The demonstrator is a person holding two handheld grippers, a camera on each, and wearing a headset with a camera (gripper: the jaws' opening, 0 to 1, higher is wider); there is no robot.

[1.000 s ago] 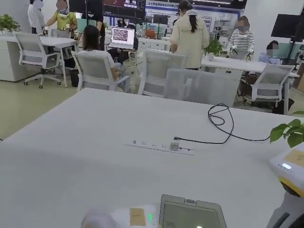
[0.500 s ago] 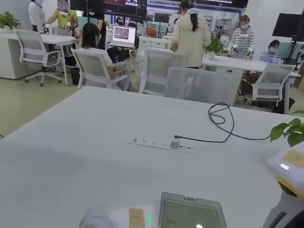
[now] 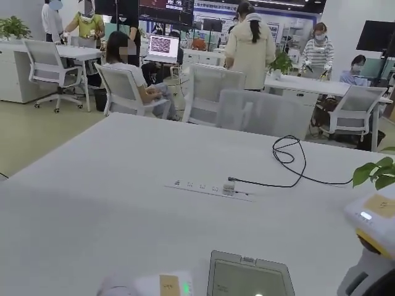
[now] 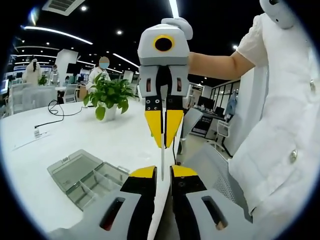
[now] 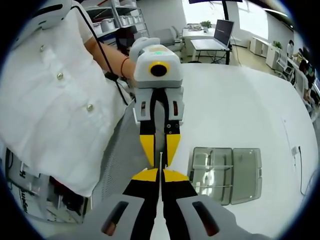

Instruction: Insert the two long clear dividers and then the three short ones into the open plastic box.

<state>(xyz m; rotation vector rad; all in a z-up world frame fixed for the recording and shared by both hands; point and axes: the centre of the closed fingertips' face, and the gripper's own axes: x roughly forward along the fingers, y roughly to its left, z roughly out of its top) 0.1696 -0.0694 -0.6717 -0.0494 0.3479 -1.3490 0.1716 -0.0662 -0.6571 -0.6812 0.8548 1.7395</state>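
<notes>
The thin clear plastic divider (image 4: 162, 160) hangs edge-on at the table's edge. The left gripper (image 4: 161, 174) and right gripper (image 5: 160, 176) pinch its opposite ends, each jaw pair almost closed on it, probably to steady or pass it before insertion. The open clear plastic box (image 5: 225, 172) lies apart on the white table (image 5: 235, 110). Since a second ago, the left gripper has shifted slightly leftward in the head view.

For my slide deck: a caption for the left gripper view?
Left tool and right tool pinch one clear divider beside the open plastic box.
</notes>
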